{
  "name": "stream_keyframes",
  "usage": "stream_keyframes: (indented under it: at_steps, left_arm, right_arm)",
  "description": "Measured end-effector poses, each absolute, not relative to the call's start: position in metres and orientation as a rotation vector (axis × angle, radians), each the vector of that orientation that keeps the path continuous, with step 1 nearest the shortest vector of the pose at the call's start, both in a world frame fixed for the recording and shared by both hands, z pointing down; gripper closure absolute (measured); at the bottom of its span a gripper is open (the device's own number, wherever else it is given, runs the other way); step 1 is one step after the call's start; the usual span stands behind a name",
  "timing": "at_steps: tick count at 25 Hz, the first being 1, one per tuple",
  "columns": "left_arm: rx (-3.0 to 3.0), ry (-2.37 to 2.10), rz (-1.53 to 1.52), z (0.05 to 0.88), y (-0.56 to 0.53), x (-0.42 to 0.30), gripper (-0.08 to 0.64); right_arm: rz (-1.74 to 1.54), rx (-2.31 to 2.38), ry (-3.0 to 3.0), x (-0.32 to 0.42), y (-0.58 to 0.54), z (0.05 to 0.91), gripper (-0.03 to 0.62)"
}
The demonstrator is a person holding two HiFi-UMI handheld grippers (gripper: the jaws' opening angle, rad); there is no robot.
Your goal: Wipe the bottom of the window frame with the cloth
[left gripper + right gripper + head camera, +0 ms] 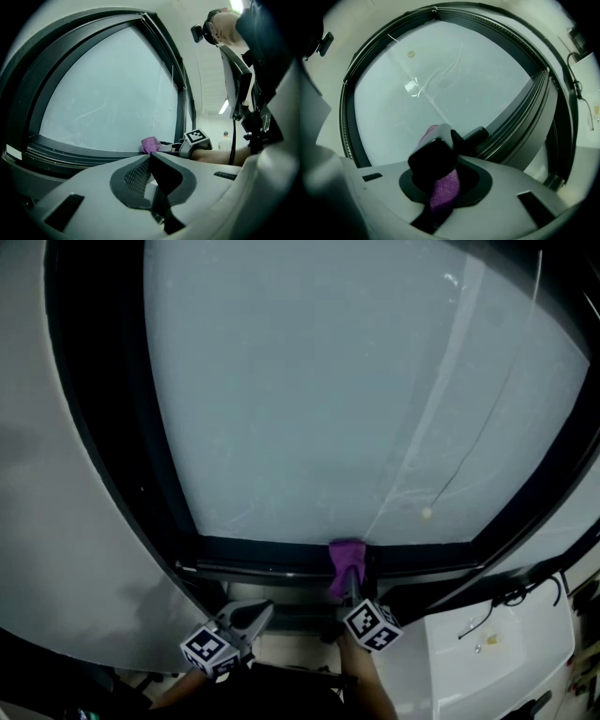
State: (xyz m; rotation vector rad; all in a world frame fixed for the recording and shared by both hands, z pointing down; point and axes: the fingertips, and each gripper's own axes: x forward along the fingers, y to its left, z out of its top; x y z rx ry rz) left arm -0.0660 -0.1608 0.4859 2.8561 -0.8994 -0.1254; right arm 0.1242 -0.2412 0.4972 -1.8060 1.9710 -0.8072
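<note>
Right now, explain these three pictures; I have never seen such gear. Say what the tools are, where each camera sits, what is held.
No robot: a person holds a two-jaw gripper in each hand. The head view comes from a camera on the person's head, looking at a window; the other two cameras ride on the grippers. The right gripper is shut on a purple cloth, held against the bottom of the dark window frame. The left gripper is shut, empty, clear of the frame.

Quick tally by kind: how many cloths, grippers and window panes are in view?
Cloths: 1, the purple cloth, held in the right gripper
Grippers: 2, the right gripper and the left gripper, which is shut and empty
Window panes: 1, the window pane
Total: 4
</note>
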Motion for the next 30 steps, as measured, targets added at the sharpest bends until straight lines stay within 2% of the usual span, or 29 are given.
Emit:
stream_keyframes:
  at_steps: [4,24,30]
  left_arm:
    - [2.869,-0.874,-0.105,0.486,-0.158,-0.050,0.568]
    - [2.918,-0.889,-0.029,0.480,-0.165,0.006,0.568]
    - [2.907,-0.976,-0.014,0.473,-0.163,0.011,0.568]
  right_arm:
    - [-0.779,-1.823,2.067,0.129,-0.238,0.502,0.525]
    - [-0.050,-2.175,2.684,0.170,-0.240,0.488,0.522]
    - [0.039,-2.148,2.749,0.179,-0.254,0.469,0.523]
